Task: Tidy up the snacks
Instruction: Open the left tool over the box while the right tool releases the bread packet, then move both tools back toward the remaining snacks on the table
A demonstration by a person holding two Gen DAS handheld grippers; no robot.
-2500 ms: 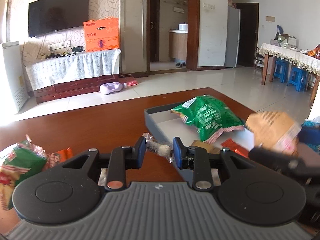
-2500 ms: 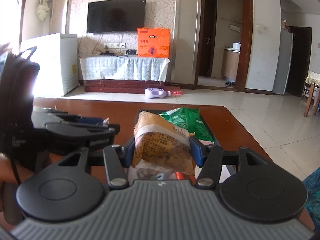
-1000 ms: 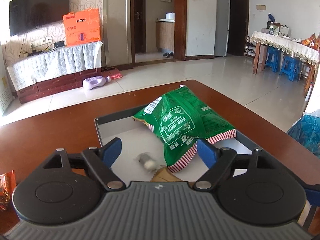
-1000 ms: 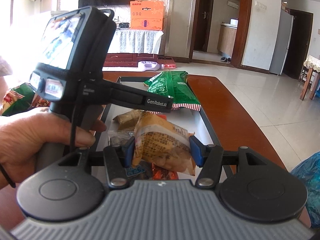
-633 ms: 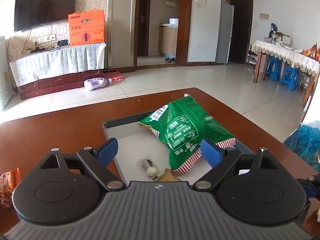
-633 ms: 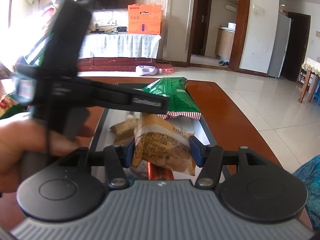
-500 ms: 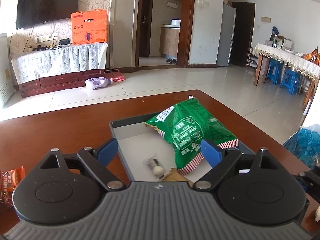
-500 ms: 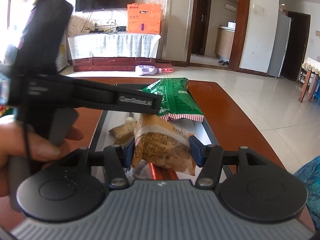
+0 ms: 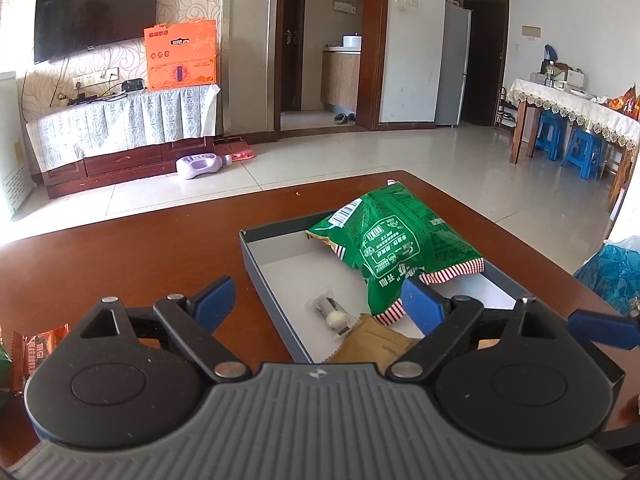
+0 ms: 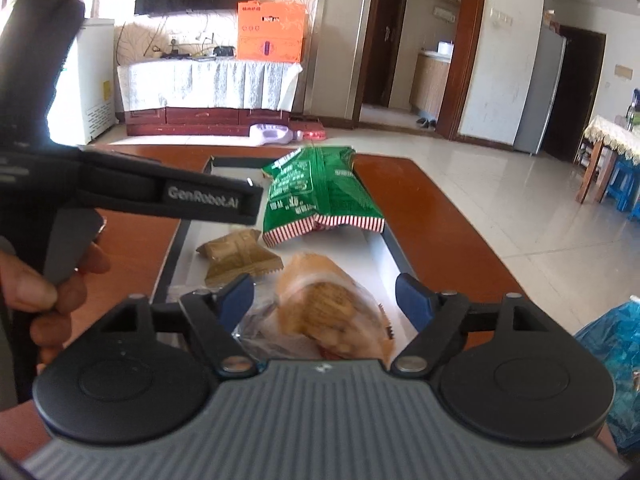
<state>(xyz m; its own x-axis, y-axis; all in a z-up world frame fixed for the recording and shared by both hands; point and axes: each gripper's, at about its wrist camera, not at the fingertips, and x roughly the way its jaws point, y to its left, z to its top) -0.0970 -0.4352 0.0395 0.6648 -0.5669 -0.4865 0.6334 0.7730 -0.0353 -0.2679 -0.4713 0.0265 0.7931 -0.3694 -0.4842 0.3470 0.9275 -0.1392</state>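
Four snacks lie in the grey tray (image 9: 256, 264) on the bench (image 9: 120, 256): the green bag (image 9: 396, 240) propped on the far rim, a small clear-wrapped sweet (image 9: 330, 312), a brown packet (image 10: 236, 256), and the orange-brown pastry pack (image 10: 324, 312) below my right tool (image 10: 324, 300). That tool's jaws have just been opening; they stand wide and clear of the blurred, crinkly pack, seemingly just dropped. My left tool (image 9: 316, 300) is spread and empty. An orange packet (image 9: 38, 354) waits at the bench's left edge, so sorting is not finished.
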